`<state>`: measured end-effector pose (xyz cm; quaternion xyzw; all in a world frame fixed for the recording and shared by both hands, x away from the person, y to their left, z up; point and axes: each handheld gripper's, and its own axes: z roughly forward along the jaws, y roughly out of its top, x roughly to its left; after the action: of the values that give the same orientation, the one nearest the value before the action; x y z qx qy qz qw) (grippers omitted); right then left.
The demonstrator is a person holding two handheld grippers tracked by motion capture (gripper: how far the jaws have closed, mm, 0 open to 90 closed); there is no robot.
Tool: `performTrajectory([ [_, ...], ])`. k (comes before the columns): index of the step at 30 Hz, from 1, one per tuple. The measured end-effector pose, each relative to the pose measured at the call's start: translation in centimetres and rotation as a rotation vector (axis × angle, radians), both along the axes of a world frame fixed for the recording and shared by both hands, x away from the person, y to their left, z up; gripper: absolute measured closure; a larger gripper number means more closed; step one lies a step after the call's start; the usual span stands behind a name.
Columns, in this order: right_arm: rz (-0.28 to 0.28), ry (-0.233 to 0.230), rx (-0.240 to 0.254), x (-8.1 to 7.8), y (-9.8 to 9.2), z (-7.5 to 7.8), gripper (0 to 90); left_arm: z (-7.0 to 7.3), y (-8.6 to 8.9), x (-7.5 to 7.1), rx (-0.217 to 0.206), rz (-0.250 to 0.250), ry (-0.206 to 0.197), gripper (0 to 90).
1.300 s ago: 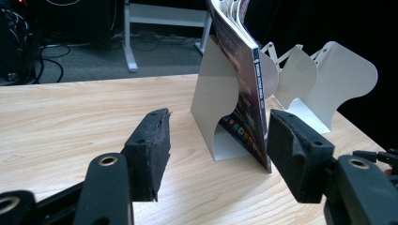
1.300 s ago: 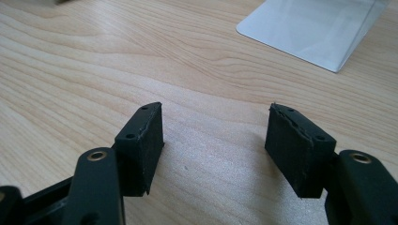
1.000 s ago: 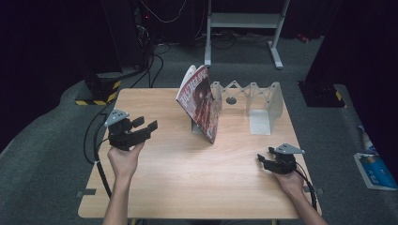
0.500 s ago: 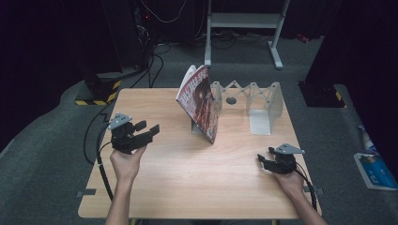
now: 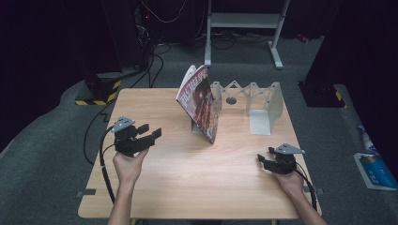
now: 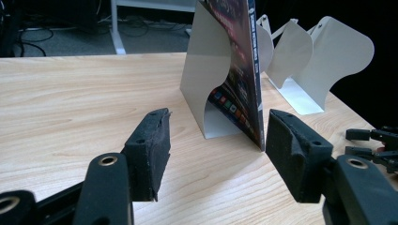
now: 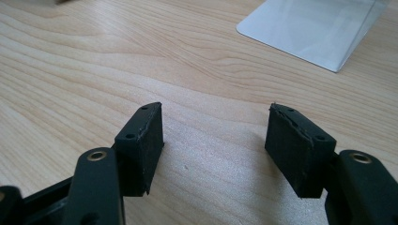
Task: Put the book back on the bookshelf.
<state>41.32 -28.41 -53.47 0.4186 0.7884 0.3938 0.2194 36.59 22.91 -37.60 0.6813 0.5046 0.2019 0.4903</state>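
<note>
Since the earlier frames: left gripper [image 5: 149,134] is drifting slightly back toward my near edge of the tabletop [image 5: 155,187]; right gripper [image 5: 264,160] is staying put by the near right corner.
Left jaws: standing wide and empty, aiming at the magazine's lower corner in the left gripper view.
Right jaws: also gaping wide with nothing between them, hovering low over bare wood near the rack's flat foot plate [image 7: 309,28].
Magazine [image 5: 201,103]: standing tilted near the middle of the far edge, leaning on the leftmost divider [image 6: 206,70] of the white accordion book rack [image 5: 253,101].
Rack contents: I am seeing the magazine against the first divider; the slots toward the right edge are holding nothing.
Risk, tipping: I am judging that a push from one pad alone would be sliding the magazine off its divider and flopping it flat.
Risk, rack: a hard pinch could be dragging the light rack along the tabletop.
Risk, grip: thin pages may be buckling between the pads.
</note>
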Motion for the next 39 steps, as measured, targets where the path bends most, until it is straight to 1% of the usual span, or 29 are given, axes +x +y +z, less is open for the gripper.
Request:
performTrajectory([
  [6, 0.000, 0.000, 0.000, 0.0, 0.0, 0.0, 36.9, -0.5, -0.2, 0.2, 0.002, -0.002, 0.004, 39.9],
  [8, 0.000, 0.000, 0.000, 0.0, 0.0, 0.0, 36.9, -0.6, -0.3, 0.2, -0.007, -0.002, 0.007, 39.9],
  [11, 0.000, 0.000, 0.000, 0.0, 0.0, 0.0, 36.9, -0.8, -0.3, 0.2, -0.005, -0.004, 0.010, 39.8],
  [17, 0.000, 0.000, 0.000, 0.0, 0.0, 0.0, 36.9, -1.5, -0.5, 0.4, -0.017, -0.007, 0.020, 39.2],
  [18, 0.000, 0.000, 0.000, 0.0, 0.0, 0.0, 36.9, -1.6, -0.5, 0.4, -0.012, -0.009, 0.023, 39.2],
  [26, 0.000, 0.000, 0.000, 0.0, 0.0, 0.0, 36.9, -2.3, -0.6, 0.4, -0.013, -0.006, 0.032, 39.2],
  [30, -0.001, 0.001, 0.001, 0.0, 0.0, 0.0, 36.9, -2.8, -0.6, 0.6, -0.022, -0.007, 0.040, 39.2],
  [31, 0.000, 0.000, 0.000, 0.0, 0.0, 0.0, 36.9, -2.9, -0.7, 0.6, -0.031, -0.007, 0.042, 39.2],
  [36, -0.001, 0.001, 0.001, 0.0, 0.0, 0.0, 36.8, -3.4, -1.0, 0.8, -0.037, -0.012, 0.048, 39.2],
  [39, 0.000, 0.000, 0.000, 0.0, 0.0, 0.0, 36.8, -3.7, -1.2, 1.0, -0.028, -0.009, 0.054, 39.2],
])
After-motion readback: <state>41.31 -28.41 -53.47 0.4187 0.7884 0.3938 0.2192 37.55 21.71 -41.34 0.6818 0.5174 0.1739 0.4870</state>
